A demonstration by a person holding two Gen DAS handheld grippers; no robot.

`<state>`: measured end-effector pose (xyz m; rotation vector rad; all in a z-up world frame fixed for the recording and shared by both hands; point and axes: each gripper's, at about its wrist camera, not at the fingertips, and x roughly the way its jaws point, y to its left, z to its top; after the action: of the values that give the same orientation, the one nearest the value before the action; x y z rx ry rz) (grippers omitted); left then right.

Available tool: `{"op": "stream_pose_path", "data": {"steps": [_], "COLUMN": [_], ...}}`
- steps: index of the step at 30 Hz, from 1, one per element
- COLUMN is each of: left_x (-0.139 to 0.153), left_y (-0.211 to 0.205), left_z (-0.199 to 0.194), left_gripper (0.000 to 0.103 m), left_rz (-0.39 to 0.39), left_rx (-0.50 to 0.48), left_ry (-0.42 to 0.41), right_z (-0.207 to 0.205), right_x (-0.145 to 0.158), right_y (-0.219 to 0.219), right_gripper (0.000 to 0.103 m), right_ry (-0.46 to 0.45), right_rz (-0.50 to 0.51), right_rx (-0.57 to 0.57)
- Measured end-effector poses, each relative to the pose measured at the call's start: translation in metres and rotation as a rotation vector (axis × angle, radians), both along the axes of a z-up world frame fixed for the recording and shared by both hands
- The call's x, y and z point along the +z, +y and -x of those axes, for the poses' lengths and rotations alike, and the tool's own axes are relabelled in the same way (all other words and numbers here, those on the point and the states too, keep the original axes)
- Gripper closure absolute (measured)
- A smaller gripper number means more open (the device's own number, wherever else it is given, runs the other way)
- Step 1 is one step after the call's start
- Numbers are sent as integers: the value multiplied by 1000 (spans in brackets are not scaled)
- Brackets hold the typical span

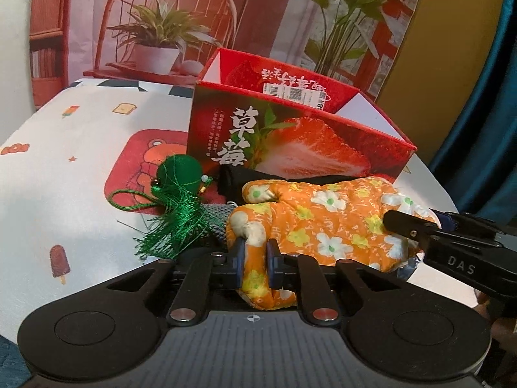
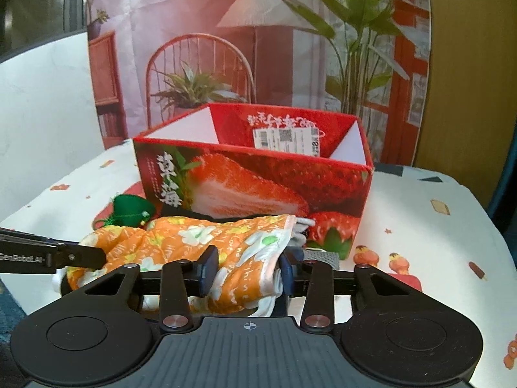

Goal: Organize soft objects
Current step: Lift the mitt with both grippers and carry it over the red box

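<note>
An orange floral oven mitt (image 1: 326, 223) lies in front of the red strawberry box (image 1: 290, 135). My left gripper (image 1: 255, 258) is shut on the mitt's finger end. My right gripper (image 2: 247, 273) is closed around the mitt's cuff end (image 2: 206, 245); it also shows at the right of the left wrist view (image 1: 420, 229). A green tasselled ball ornament (image 1: 176, 194) lies left of the mitt. A black cloth (image 1: 239, 179) and a grey knitted piece (image 1: 216, 218) lie under and behind the mitt.
The open box (image 2: 258, 187) stands on a white tablecloth (image 1: 80, 177) printed with ice lollies and cartoon figures. A printed backdrop of a chair and plants hangs behind. The table's right edge (image 2: 484, 213) drops off by a teal curtain.
</note>
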<state>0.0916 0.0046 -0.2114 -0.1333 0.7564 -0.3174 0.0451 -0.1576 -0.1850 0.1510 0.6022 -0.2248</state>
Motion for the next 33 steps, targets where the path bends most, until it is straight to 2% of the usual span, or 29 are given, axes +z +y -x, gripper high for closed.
{"op": "stream_pose_path", "data": {"steps": [10,18,24,33], "left_x": [-15,-20,1,67], "left_y": [5,8,11,11], "left_z": [-7,-10,-3,-4], "left_gripper": [88,87,92,92], "left_rz": [-5,13,11,-7], "left_rx": [21,25,26,16], "left_ry": [57,60,-23,-220], "right_z": [0,-3,-2,-8], "right_x": [-12,-18,-8,50], "right_y": [-1,-2,-2,-5], "right_gripper": [83,84,92,93], "right_ry": [30,35,15,-109], "right_rz": [-55,-72,-62,3], "right_rx": [12,18,34,94]}}
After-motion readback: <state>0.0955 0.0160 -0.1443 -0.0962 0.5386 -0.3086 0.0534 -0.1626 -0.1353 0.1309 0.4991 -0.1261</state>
